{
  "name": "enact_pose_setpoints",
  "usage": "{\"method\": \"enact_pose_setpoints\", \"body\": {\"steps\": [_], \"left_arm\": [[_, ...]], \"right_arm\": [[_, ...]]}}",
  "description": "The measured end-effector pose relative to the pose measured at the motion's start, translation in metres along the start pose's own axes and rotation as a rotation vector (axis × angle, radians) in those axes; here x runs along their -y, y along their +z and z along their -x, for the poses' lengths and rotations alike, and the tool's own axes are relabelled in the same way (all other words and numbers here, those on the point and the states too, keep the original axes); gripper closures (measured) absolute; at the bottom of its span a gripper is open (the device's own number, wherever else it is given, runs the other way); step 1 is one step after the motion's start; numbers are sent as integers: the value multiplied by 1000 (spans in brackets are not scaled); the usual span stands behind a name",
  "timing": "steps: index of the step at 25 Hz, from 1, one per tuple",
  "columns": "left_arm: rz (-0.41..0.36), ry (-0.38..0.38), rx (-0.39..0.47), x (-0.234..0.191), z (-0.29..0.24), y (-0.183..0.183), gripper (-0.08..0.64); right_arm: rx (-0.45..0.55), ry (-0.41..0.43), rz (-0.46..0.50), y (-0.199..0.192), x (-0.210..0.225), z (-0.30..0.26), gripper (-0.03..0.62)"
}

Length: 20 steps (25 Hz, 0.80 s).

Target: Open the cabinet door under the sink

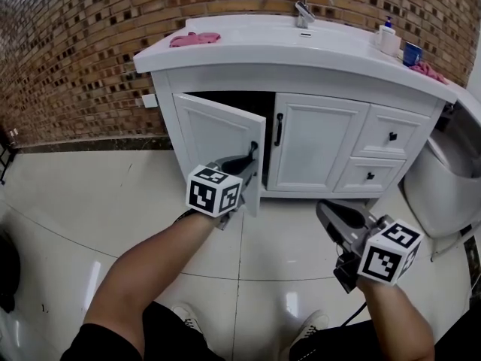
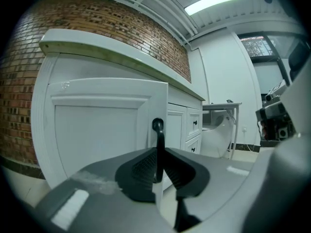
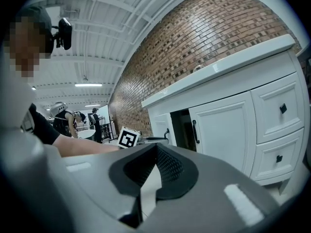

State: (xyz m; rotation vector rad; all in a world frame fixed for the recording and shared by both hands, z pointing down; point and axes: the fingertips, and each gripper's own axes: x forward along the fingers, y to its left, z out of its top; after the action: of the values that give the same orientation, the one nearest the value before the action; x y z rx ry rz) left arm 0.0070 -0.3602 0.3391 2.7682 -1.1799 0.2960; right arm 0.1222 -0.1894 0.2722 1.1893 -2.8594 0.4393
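Mechanically, the door (image 1: 214,138) is a rigid, hinged, probably light panel. It stands partly open at the left of the cabinet (image 1: 319,145) under the sink (image 1: 259,47) and should swing freely. Grip point: the slim black handle (image 2: 158,130) near its free edge, hard and possibly slippery. The left gripper (image 2: 158,155) is clamped narrowly on that handle. The right gripper (image 3: 154,148) is well apart from the door, jaws together, empty.
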Motion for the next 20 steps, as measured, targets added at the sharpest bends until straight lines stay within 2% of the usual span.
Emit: {"method": "enact_pose_setpoints", "body": {"steps": [13, 20], "left_arm": [[-6, -32, -70, 3, 70, -19, 512], [43, -4, -31, -7, 110, -26, 512]], "right_arm": [[-46, 52, 25, -11, -23, -20, 586], [-61, 49, 47, -16, -27, -19, 586]]}}
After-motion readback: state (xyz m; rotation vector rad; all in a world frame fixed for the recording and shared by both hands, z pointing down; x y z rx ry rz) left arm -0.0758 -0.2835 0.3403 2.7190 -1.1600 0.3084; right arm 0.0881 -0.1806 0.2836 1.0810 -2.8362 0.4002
